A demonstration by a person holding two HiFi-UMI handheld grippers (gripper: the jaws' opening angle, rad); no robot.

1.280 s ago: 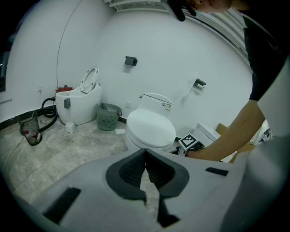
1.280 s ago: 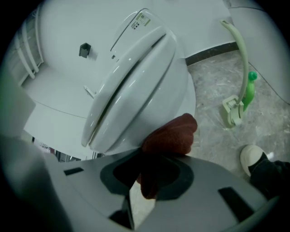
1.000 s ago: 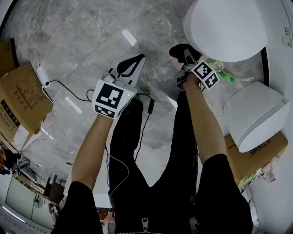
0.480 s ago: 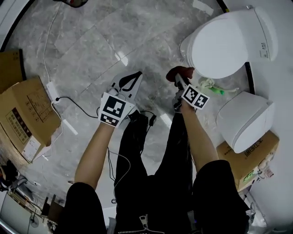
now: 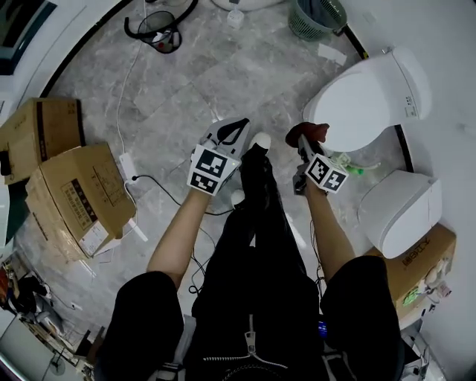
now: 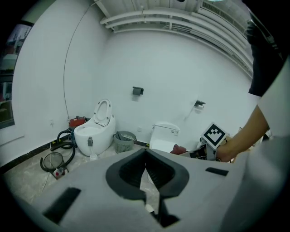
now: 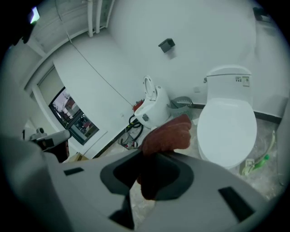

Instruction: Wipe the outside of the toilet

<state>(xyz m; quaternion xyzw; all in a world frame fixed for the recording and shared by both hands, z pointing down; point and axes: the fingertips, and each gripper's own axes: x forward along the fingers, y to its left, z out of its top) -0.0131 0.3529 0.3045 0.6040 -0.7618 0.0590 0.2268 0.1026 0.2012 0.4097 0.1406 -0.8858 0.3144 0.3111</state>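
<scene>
The white toilet (image 5: 364, 97) with its lid down stands at the upper right of the head view. My right gripper (image 5: 303, 138) hovers just off its front rim, shut on a reddish-brown cloth (image 5: 309, 132). In the right gripper view the cloth (image 7: 167, 133) bunches out of the shut jaws, with the toilet (image 7: 226, 124) close ahead to the right. My left gripper (image 5: 235, 126) hangs over the floor to the left, shut with nothing in it. From the left gripper view, the toilet (image 6: 165, 135) is seen beyond the left gripper (image 6: 146, 157).
A second white toilet body (image 5: 401, 212) rests on a cardboard box (image 5: 416, 264) at the right. Green items (image 5: 355, 168) lie between the two. Cardboard boxes (image 5: 78, 197) and a cable (image 5: 152, 181) are at the left. A green basket (image 5: 316, 15) and an open-lid toilet (image 6: 95, 131) stand further back.
The head view has pulled back and shows more of the room. Both grippers look smaller and sit closer together. The right gripper still holds the cloth near the toilet's front.
</scene>
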